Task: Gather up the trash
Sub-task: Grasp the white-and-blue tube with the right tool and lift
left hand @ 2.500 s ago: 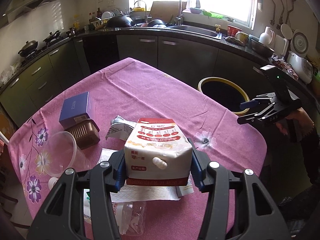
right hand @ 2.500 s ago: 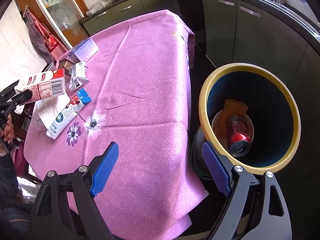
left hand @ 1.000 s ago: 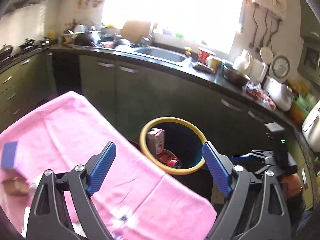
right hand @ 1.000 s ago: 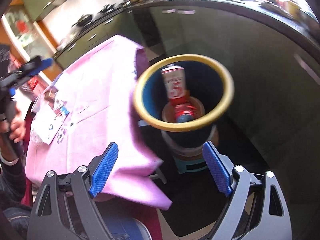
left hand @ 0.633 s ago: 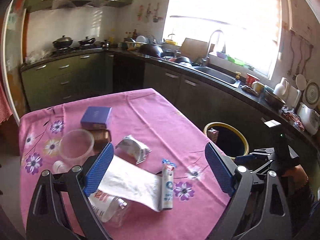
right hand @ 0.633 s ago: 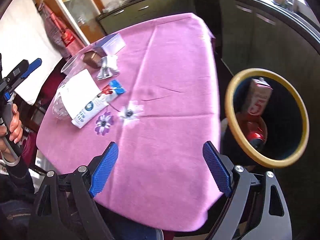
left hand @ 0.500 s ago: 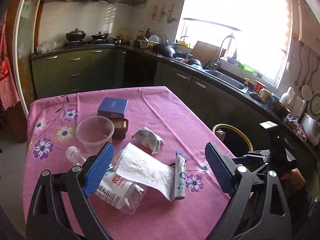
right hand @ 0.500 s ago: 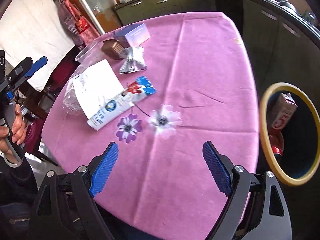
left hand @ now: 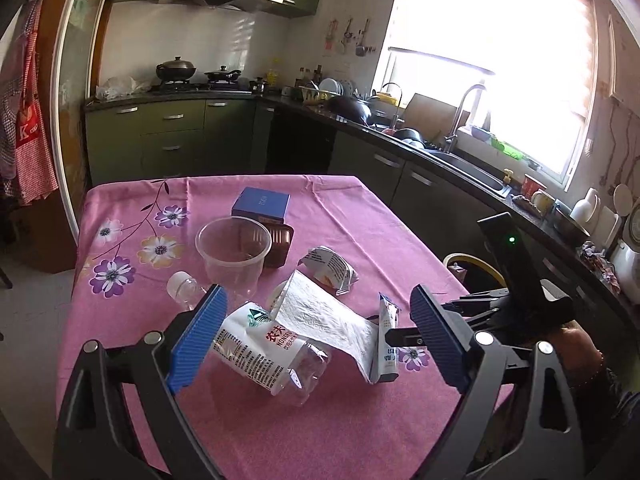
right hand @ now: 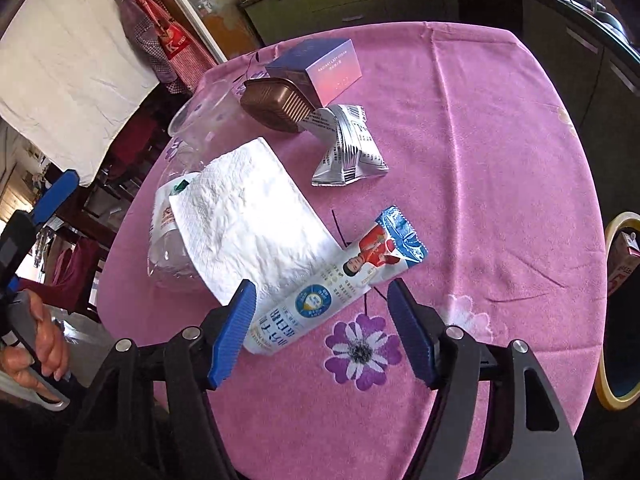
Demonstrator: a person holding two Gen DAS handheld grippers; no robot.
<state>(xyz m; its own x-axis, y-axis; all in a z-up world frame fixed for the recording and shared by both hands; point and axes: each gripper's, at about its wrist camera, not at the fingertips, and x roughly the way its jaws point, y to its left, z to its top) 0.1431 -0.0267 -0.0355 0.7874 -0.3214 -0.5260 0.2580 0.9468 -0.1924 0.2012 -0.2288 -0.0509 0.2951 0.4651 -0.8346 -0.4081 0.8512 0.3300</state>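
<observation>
Right gripper [right hand: 320, 320]: jaws apart and just been narrowing, straddling the lower end of the milk sachet [right hand: 340, 284], pads not pressing it; pitched steeply down over the pink tablecloth [right hand: 500, 160]. Left gripper [left hand: 316, 336]: jaws wide, empty, hovering above the plastic bottle [left hand: 272, 352] and paper towel [left hand: 324, 316]. Bin [right hand: 616, 312] beside the table's edge.

The red-and-white carton [right hand: 624, 258] now lies in the bin [right hand: 610, 236]; the right claw [right hand: 320, 326], narrowing, straddles the sachet [right hand: 340, 276] untouching.

wrapper [right hand: 340, 284]: white-blue, flat, beside napkin [right hand: 248, 220] | bottle [left hand: 272, 356]: clear, crushed, on its side
</observation>
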